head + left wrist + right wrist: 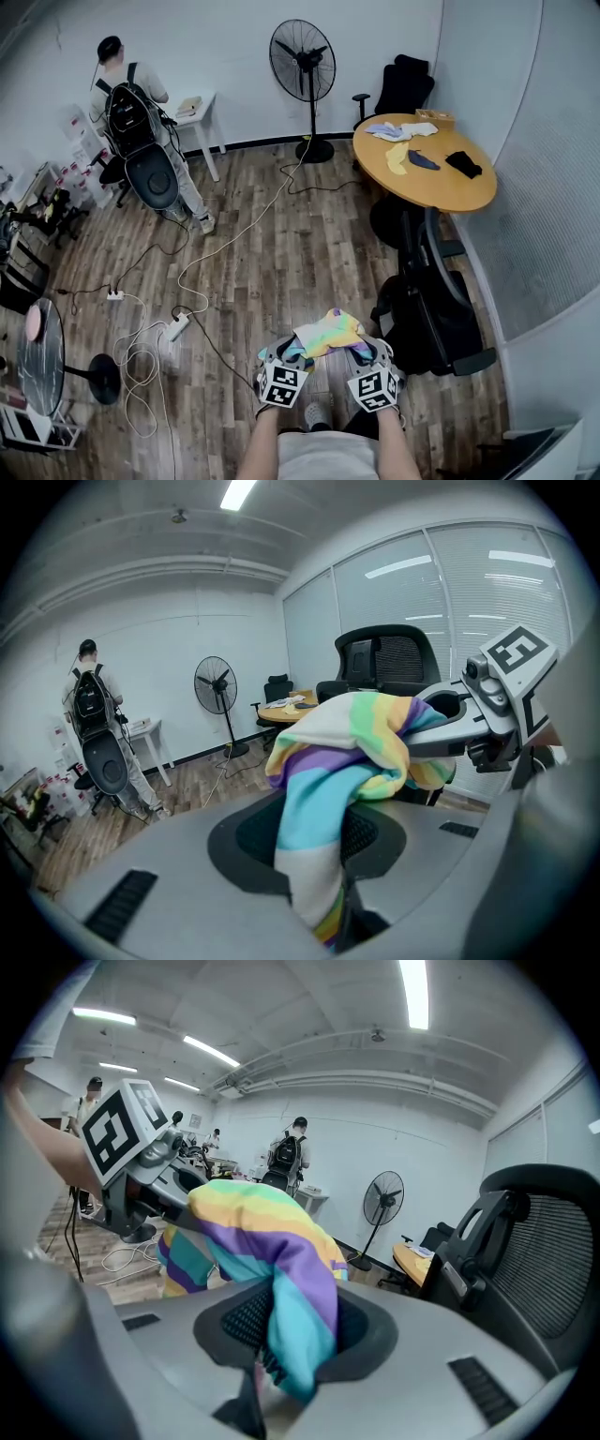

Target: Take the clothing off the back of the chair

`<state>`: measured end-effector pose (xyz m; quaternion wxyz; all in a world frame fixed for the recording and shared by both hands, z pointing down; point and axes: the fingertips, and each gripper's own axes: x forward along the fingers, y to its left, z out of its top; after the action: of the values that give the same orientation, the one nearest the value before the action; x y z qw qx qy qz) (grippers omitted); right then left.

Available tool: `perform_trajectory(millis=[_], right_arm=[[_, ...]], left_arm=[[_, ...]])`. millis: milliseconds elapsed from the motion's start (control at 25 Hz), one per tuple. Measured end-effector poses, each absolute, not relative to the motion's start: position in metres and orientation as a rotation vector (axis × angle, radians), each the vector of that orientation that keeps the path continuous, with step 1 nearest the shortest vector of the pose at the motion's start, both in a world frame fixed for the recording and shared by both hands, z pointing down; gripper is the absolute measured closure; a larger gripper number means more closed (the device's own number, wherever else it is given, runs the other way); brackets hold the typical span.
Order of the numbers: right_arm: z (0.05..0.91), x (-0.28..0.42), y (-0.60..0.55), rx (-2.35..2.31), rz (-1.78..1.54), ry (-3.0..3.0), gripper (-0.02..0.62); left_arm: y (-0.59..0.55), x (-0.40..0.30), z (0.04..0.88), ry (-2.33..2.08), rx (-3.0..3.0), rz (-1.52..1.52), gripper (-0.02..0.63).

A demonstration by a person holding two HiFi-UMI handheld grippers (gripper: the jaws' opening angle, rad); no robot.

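grey left gripper (291, 351) and right gripper (360, 351) carry black-and-white marker cubes (284, 384); the shirt (328, 457) is pale.

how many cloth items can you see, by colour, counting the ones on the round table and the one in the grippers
rainbow-striped cloth: 1
white cloth: 1
yellow cloth: 1
dark blue cloth: 1
black cloth: 1
total: 5
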<state>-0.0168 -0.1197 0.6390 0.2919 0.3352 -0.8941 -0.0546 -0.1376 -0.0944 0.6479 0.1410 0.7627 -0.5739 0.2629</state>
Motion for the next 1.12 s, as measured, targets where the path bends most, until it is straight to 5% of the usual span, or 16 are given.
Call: perform_trajectory(millis=[1120], right_arm=[[0.638,-0.018,-0.105,0.881,-0.153,-2.384,0.471]], left_arm=[[-0.079,-0.137,0.648,-1.656,2.219,0.758,0.495]])
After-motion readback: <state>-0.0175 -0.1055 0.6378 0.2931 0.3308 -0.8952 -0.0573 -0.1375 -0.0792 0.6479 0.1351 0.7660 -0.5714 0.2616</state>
